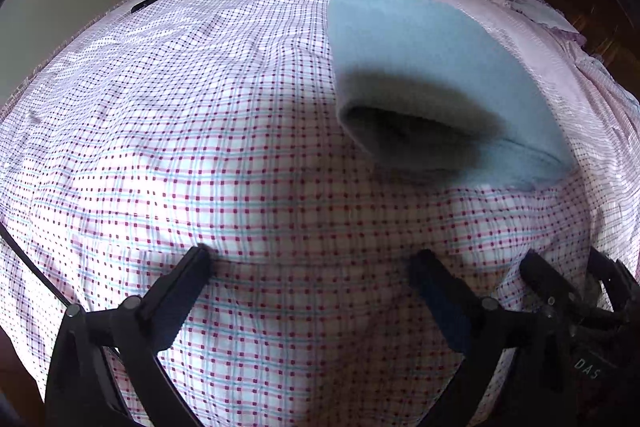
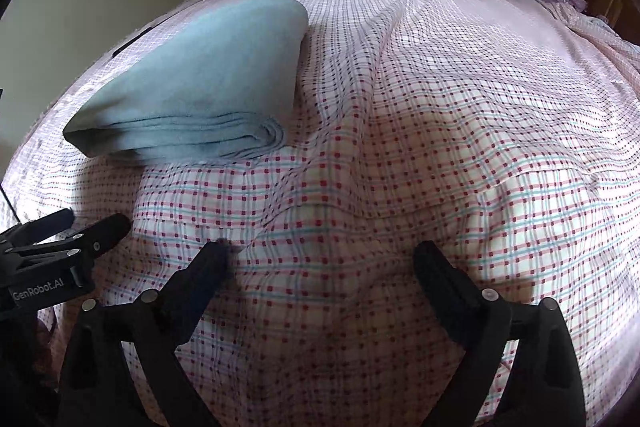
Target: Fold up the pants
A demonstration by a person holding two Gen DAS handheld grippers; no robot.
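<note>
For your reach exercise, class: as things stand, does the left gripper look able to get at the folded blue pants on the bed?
Probably yes. The left gripper has its jaws open and empty, and only bare checked bedsheet lies between it and the folded blue pants, just ahead to its right.

The pants (image 1: 432, 67) are light blue, of soft fleecy cloth, folded into a thick, compact bundle lying flat on the checked bed sheet (image 1: 240, 147). In the right wrist view they lie at upper left (image 2: 208, 83), stacked layer edges facing the camera.
</note>
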